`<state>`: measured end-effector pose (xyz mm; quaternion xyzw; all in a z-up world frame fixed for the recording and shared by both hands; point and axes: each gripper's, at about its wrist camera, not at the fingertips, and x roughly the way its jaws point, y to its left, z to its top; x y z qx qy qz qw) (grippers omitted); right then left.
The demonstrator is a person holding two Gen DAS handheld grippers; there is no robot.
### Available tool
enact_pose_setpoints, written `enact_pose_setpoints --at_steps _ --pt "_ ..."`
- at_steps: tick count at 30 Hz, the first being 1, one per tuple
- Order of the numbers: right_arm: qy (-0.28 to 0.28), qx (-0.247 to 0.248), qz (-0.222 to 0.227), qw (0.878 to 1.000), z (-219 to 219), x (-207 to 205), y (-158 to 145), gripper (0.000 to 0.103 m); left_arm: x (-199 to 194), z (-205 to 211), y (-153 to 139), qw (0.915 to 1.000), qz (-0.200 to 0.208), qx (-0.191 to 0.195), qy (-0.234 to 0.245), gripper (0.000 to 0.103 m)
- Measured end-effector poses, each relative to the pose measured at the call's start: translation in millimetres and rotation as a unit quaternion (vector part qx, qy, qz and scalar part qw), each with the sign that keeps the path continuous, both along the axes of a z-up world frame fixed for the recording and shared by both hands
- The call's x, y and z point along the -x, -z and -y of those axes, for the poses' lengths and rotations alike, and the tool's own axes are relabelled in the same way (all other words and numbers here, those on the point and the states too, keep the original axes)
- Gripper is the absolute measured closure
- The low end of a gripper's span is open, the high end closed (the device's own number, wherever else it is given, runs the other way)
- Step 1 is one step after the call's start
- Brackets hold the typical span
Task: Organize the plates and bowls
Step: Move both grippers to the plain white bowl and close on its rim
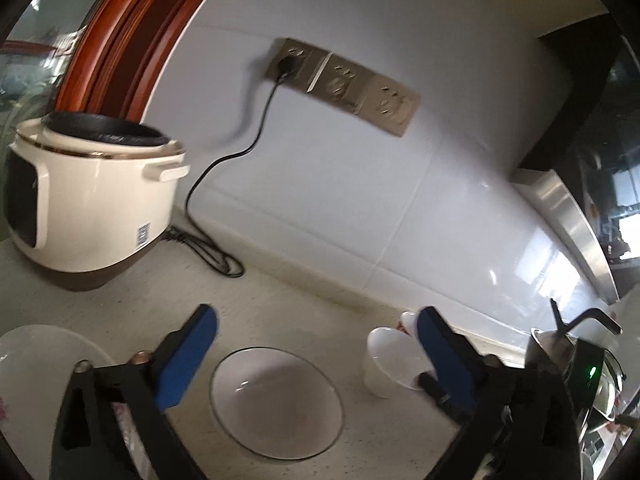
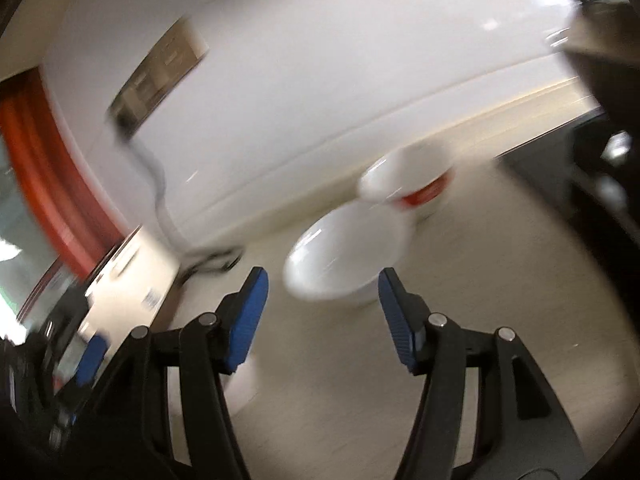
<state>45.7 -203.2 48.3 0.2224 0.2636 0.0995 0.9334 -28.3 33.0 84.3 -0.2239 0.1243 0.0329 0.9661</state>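
In the left wrist view my left gripper (image 1: pixel 318 314) stands wide open above the counter with nothing between its fingers. Just below it a shallow white bowl (image 1: pixel 276 400) rests on the counter. A white plate (image 1: pixel 36 360) lies at the lower left, partly behind the left finger. A small white bowl (image 1: pixel 382 360) sits tilted by the right finger, and a red-marked one (image 1: pixel 405 320) is behind it. The right wrist view is blurred: my right gripper (image 2: pixel 323 280) is open and empty, just short of a white bowl (image 2: pixel 344 256). A red-marked bowl (image 2: pixel 416 180) sits beyond it.
A cream rice cooker (image 1: pixel 92 200) stands at the back left, its black cord (image 1: pixel 208 248) running up to wall sockets (image 1: pixel 344 84). A metal pot with a lid (image 1: pixel 580 364) sits at the right under a range hood (image 1: pixel 572 216). The tiled wall is close behind the bowls.
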Motion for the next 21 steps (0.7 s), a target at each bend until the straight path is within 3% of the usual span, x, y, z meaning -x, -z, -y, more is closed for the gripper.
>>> enact_pose_setpoints --at_steps 2,10,17,19,21 --pt "0.012 0.020 -0.009 1.000 4 -14 -1 0.042 -3 8 0 0.9997 0.007 -0.017 0.015 0.000" --pt "-0.002 0.022 -0.108 0.994 -14 -75 28 0.042 -7 47 2 0.9936 0.001 -0.098 0.056 0.000" --pt "-0.005 0.051 -0.156 0.986 -22 -91 48 0.045 -10 45 5 0.9943 -0.011 -0.082 0.068 0.000" --pt "-0.015 0.049 -0.157 0.986 -23 -91 51 0.060 -11 41 4 0.9952 -0.016 -0.070 0.066 0.000" --pt "-0.022 0.047 -0.157 0.986 -24 -92 51 0.067 -11 37 5 0.9961 -0.020 -0.059 0.064 0.000"
